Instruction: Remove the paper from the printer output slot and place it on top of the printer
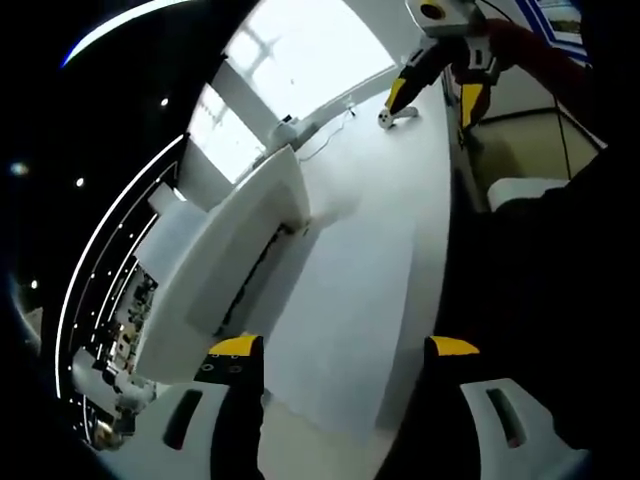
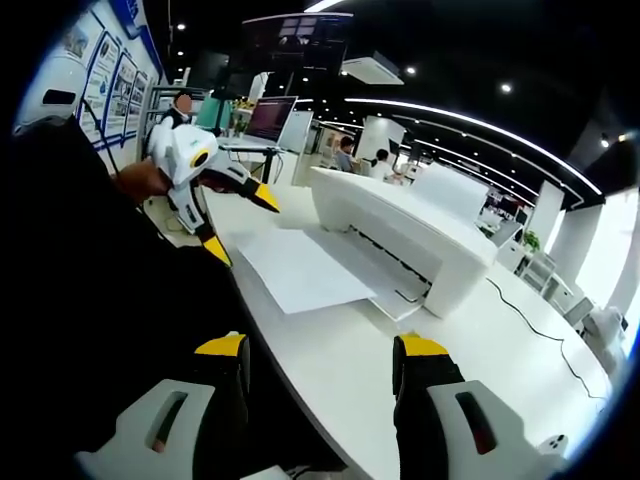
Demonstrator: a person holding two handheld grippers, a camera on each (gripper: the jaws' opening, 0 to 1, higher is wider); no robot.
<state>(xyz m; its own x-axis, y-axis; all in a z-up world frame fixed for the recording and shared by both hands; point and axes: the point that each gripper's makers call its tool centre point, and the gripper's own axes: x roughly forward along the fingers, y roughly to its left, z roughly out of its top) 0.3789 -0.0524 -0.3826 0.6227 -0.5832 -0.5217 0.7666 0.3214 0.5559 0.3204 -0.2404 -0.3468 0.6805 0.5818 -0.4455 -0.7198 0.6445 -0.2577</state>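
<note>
Both my grippers stand open and hold nothing: left gripper (image 1: 340, 350) just short of the paper's (image 1: 345, 300) near edge, right gripper (image 2: 320, 348) well back. One sheet lies flat on the printer's (image 2: 400, 225) output tray, over the white table (image 2: 480, 340).

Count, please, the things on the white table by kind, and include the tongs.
Printer: 1
Paper sheet: 1
Cable: 1
Tongs: 2, left tongs and right tongs
Total: 5
</note>
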